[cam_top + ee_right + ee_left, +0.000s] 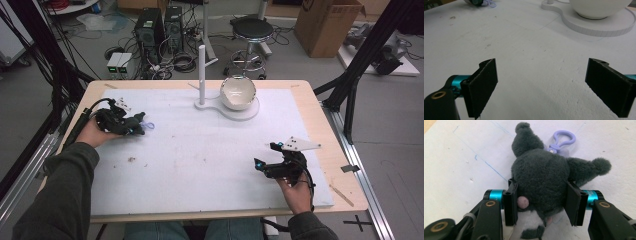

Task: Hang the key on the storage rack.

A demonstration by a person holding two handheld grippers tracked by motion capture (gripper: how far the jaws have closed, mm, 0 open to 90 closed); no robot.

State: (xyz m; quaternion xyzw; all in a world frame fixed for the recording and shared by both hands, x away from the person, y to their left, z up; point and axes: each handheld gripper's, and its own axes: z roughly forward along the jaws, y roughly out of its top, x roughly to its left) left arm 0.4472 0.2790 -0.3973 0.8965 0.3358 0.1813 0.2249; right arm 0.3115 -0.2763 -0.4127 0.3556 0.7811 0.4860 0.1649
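A dark grey plush toy [541, 177] with a white belly, pink spots and a lilac clip [564, 140] lies on the white mat. My left gripper [541, 200] is shut on it, with both black pads pressed into its sides. In the high view this gripper [133, 127] rests at the mat's left side, the toy [137, 122] and clip [149, 126] poking out to its right. My right gripper [265, 155] sits low at the mat's right front. Its jaws [541, 82] stand wide open over bare mat with nothing between them.
A white bowl [238, 92] sits on a flat white stand [250, 114] with an upright post [202, 70] at the mat's far middle. The white mat [200, 165] covers most of the wooden table [345, 165]. A stool, boxes and computers stand on the floor beyond.
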